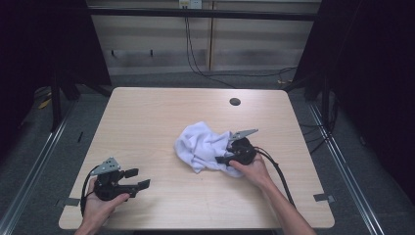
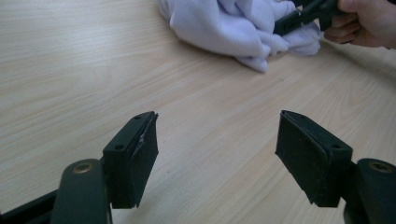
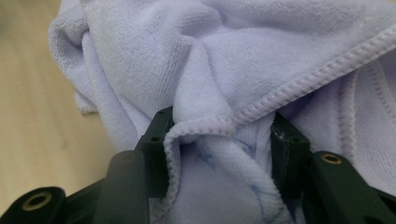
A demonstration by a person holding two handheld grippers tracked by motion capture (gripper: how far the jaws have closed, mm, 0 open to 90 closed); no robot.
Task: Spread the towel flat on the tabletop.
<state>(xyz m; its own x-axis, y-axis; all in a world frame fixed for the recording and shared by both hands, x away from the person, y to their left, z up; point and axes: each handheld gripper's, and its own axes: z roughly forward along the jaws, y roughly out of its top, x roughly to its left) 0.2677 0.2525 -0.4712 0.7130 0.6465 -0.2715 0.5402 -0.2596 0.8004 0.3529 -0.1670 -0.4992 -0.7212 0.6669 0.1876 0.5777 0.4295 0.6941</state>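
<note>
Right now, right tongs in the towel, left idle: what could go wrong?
1. The right tongs straddle a bunched fold of the white towel with the jaws not yet closed; closing may catch several layers instead of one hemmed edge.
2. The left tongs are open, apart from the towel, so nothing pins it; a pull could drag the whole heap across the table.
</note>
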